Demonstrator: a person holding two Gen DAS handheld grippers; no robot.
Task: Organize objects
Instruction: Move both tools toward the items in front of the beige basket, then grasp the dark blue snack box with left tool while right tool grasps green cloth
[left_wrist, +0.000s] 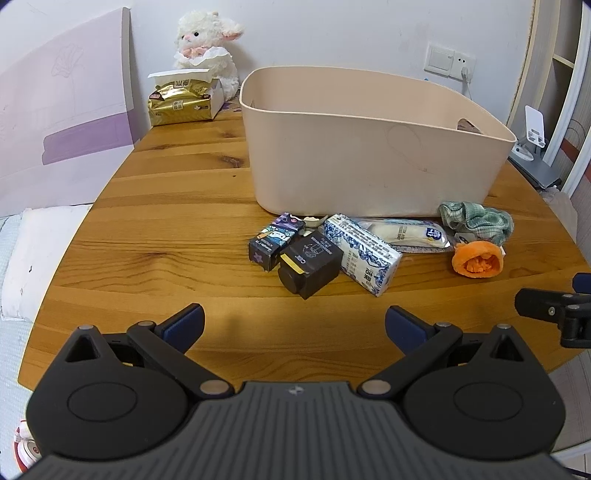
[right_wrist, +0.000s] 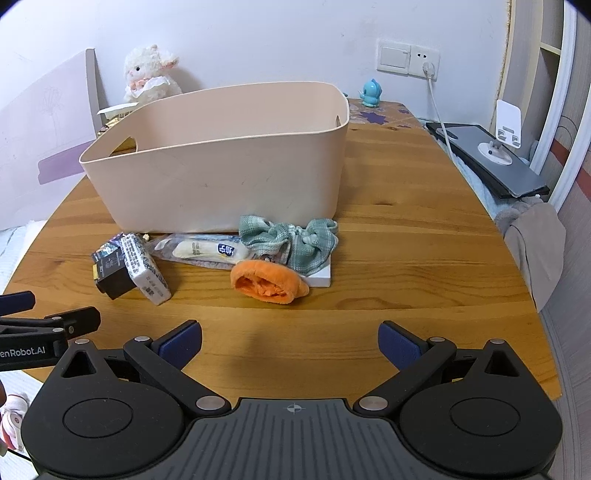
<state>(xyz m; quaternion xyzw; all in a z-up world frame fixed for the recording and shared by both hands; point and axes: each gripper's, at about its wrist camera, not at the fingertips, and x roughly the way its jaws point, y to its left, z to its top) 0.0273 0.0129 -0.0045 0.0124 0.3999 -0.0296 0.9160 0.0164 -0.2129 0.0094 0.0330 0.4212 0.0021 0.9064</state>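
Observation:
A beige plastic bin (left_wrist: 369, 155) (right_wrist: 229, 170) stands on the wooden table. In front of it lie a black box (left_wrist: 310, 266) (right_wrist: 110, 273), a small purple cartoon box (left_wrist: 275, 242), a blue-and-white tissue pack (left_wrist: 364, 253) (right_wrist: 146, 267), a clear packet with a white item (left_wrist: 402, 232) (right_wrist: 207, 251), a green checked cloth (left_wrist: 476, 219) (right_wrist: 295, 238) and an orange plush piece (left_wrist: 476, 260) (right_wrist: 267, 282). My left gripper (left_wrist: 294, 325) is open and empty, short of the boxes. My right gripper (right_wrist: 290, 341) is open and empty, short of the orange piece.
A plush lamb (left_wrist: 208, 48) (right_wrist: 149, 72) and a gold tissue pack (left_wrist: 181, 103) sit at the back left. A white flat box (right_wrist: 319, 277) lies under the cloth. A grey laptop with a phone stand (right_wrist: 491, 158) lies at the table's right; a blue figurine (right_wrist: 371, 92) stands behind.

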